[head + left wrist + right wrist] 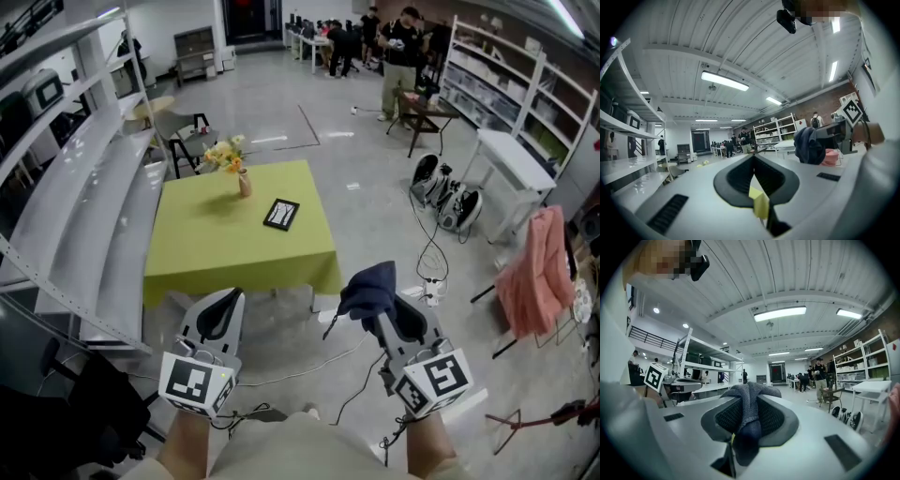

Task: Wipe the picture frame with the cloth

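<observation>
Cloth [370,286]: dark blue-grey knit, soft and rumpled, pinched in my right gripper [382,314]. In the right gripper view the ribbed black pads [771,416] press on it from both sides, with one fold bunched over the tips and another hanging below.

My left gripper [221,313] has its jaws pressed together with nothing between them. The left gripper view shows the two pads meeting along one line. Both tools have smooth pale grey shells, each with a cube of black-and-white square markers at the back.

Picture frame [280,214]: small, flat and rectangular, with a dark rim around a pale picture. It lies face up on the tabletop [216,253], toward the right edge and turned a little askew to it. The tabletop is covered in a plain yellow-green drape that hangs over the near edge. A slim vase [244,184] of yellow flowers stands near the far edge, well apart from the frame.

Room to move:
- Metal shelving [94,216] runs close along the table's left side.
- Glossy grey floor [375,197] lies open to the right.
- Thin cables [309,361] trail across the floor below my grippers.

Both grippers hang short of the near edge, well apart from the frame, and the cloth touches nothing but its own jaws.
</observation>
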Demonstrator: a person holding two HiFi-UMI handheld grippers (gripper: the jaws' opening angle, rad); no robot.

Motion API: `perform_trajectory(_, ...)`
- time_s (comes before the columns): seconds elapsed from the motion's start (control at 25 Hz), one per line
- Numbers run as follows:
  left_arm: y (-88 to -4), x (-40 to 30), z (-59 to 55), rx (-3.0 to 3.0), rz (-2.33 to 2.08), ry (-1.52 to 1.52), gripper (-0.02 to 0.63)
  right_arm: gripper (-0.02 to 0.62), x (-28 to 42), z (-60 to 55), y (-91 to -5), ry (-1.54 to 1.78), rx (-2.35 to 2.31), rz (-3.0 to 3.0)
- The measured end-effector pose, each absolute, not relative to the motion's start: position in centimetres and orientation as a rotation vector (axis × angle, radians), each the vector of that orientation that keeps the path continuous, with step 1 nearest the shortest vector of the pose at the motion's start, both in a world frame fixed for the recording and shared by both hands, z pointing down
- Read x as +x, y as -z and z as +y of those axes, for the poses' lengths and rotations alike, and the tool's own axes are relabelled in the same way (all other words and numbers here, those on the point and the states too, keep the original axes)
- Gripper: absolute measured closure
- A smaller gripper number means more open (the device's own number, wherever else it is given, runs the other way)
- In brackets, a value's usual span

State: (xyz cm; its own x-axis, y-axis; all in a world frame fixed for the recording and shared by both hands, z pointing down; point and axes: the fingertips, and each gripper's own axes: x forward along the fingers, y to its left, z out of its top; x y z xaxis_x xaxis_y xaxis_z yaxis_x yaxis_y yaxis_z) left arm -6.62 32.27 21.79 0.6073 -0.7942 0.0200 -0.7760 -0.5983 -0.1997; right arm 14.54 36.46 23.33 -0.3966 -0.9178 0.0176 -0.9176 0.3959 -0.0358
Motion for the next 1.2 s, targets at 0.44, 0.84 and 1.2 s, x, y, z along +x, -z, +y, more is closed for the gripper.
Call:
perform_trajectory(0.44, -22.4, -4.7, 32.4, -2.623, 1.352, 0.18, 0.598, 0.506, 16.8, 35.2, -24.8, 0.085, -1.679, 2.639)
perform_trajectory(0.84, -24.5, -4.7, 27.2, -2.626, 1.364, 0.184, 0.598, 0.506, 16.2, 29.8, -27.1, 0.1, -1.672, 2.672)
perform_trajectory(1.2, -25.8, -5.0, 18.3, -2.664, 1.323, 0.21, 0.598, 0.506, 15.5, 21.5, -28.3, 0.143, -1.723, 2.669)
